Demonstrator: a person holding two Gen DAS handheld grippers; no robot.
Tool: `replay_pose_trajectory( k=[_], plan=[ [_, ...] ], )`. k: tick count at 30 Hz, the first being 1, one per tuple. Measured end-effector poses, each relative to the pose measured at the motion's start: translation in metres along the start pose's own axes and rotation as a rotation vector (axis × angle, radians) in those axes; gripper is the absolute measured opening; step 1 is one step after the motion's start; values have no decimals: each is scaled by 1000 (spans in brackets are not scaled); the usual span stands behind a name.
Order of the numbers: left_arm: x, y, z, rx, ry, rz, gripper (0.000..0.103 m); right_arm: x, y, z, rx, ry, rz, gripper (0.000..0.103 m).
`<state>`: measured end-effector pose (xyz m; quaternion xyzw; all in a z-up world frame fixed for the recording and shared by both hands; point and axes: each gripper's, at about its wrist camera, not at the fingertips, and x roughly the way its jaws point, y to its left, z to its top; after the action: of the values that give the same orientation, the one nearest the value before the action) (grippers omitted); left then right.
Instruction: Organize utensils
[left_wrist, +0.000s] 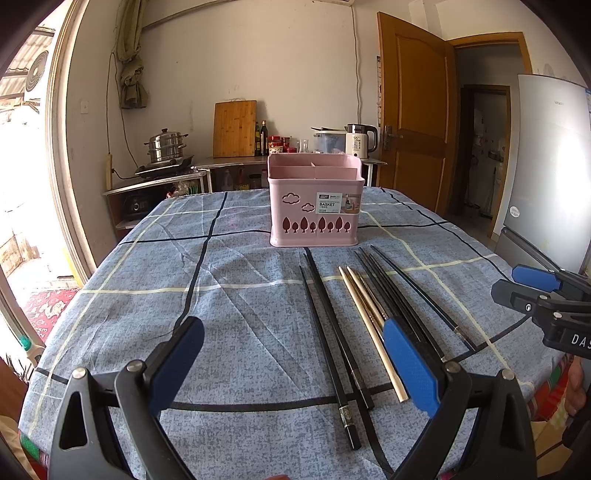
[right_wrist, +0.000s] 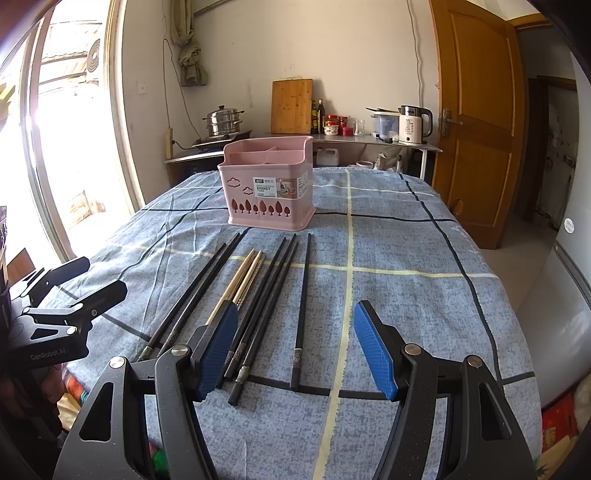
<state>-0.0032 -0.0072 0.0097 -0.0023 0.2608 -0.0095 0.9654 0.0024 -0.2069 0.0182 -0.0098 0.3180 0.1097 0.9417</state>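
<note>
A pink utensil basket (left_wrist: 314, 206) with inner compartments stands empty on the blue checked tablecloth (left_wrist: 240, 302); it also shows in the right wrist view (right_wrist: 269, 195). Several black chopsticks (left_wrist: 332, 332) and a pale wooden pair (left_wrist: 369, 325) lie side by side in front of it, also seen in the right wrist view as black chopsticks (right_wrist: 301, 314) and the wooden pair (right_wrist: 240, 280). My left gripper (left_wrist: 295, 365) is open and empty above their near ends. My right gripper (right_wrist: 295, 347) is open and empty over the rightmost chopsticks.
A counter (left_wrist: 229, 162) behind the table carries a steel pot (left_wrist: 166, 146), a cutting board (left_wrist: 234, 129), bottles and a kettle (left_wrist: 360, 140). A wooden door (left_wrist: 413, 110) and a fridge (left_wrist: 550, 166) stand at the right. A bright doorway is on the left.
</note>
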Motion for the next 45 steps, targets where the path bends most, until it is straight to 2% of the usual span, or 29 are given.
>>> replay_pose_trajectory(
  k=[10,19,22,26,30,32,36,38,40,45],
  plan=[
    [6,-1,3,-4,13,2,99,2,1,1,-1,0,-1,66],
    [33,5,6,-14,68,9,99,16,-5,5,4,18,-4,66],
    [44,6,9,15,75,16,99,25,-8,9,-3,26,-9,66],
    [66,9,17,34,121,15,99,40,-13,17,-4,48,-10,65],
    [91,14,23,31,182,21,91,62,-15,26,-19,80,-9,65],
    [103,15,27,28,218,-29,91,75,-17,30,-29,106,-11,59],
    [127,17,33,19,283,-20,83,101,-19,37,-45,166,-16,48],
    [138,18,35,17,311,-16,80,114,-21,41,-46,195,-17,38],
    [147,19,37,16,325,-2,75,124,-24,44,-41,218,-18,36],
    [161,18,38,8,374,-40,71,145,-30,51,-23,260,-3,31]
  ],
)
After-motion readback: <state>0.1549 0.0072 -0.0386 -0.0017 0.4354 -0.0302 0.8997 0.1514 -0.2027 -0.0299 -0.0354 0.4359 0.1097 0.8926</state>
